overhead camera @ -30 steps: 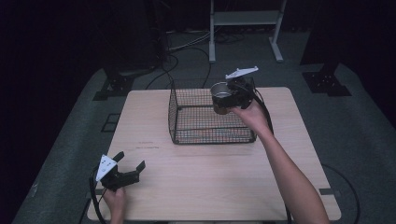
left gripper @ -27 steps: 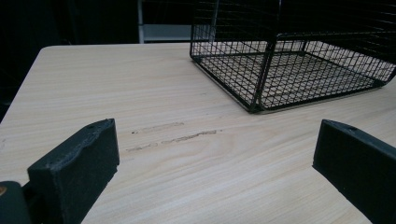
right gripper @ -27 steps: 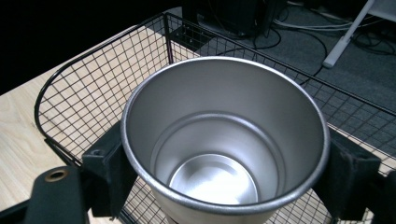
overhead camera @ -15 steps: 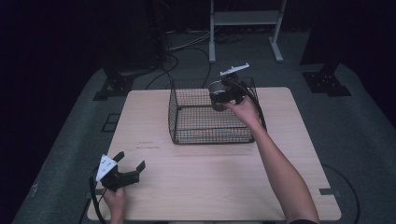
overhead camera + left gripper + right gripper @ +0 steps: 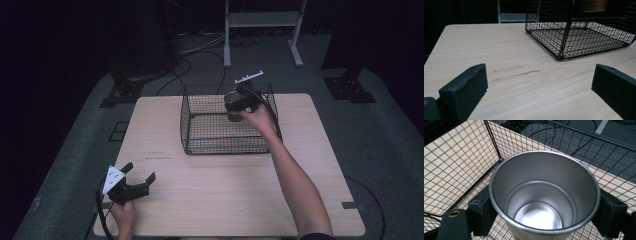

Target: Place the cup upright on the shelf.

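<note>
Over the wire basket's far right corner, the right gripper is clamping a steel cup upright above the wire basket; lowering and releasing should follow. The left gripper is resting spread at the table's near left corner.

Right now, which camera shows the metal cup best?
The right gripper view: the steel cup sits between the jaws, its empty inside plain. The high view shows it small above the wire basket; the left gripper view glimpses its side.

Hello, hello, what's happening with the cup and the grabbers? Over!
Right gripper shut on metal cup, above wire basket. Left gripper open, low over table. Nothing blocking.
</note>
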Action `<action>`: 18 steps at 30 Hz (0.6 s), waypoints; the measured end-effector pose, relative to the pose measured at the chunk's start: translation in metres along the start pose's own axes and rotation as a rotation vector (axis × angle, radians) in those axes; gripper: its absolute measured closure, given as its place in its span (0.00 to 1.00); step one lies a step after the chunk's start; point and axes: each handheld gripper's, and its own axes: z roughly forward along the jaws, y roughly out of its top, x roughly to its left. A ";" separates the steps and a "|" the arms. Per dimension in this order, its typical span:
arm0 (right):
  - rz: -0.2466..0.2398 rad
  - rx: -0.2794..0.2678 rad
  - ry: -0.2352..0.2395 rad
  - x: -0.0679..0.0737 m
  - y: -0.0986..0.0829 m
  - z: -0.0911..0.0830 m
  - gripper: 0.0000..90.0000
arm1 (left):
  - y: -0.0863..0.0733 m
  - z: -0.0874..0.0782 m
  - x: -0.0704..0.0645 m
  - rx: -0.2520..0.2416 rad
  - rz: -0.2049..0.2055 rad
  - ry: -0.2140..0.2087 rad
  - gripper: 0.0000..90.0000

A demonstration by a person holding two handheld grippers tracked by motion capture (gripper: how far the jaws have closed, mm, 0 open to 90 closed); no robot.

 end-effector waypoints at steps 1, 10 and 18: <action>0.007 0.005 -0.002 0.000 0.000 0.001 0.20 | 0.000 0.000 0.000 0.001 0.000 0.000 0.00; 0.007 0.032 -0.006 -0.004 -0.005 0.012 0.20 | 0.000 0.000 0.000 -0.002 -0.001 0.000 0.00; 0.018 0.074 -0.015 -0.009 -0.010 0.023 0.20 | 0.000 0.000 0.000 -0.005 -0.001 0.000 0.00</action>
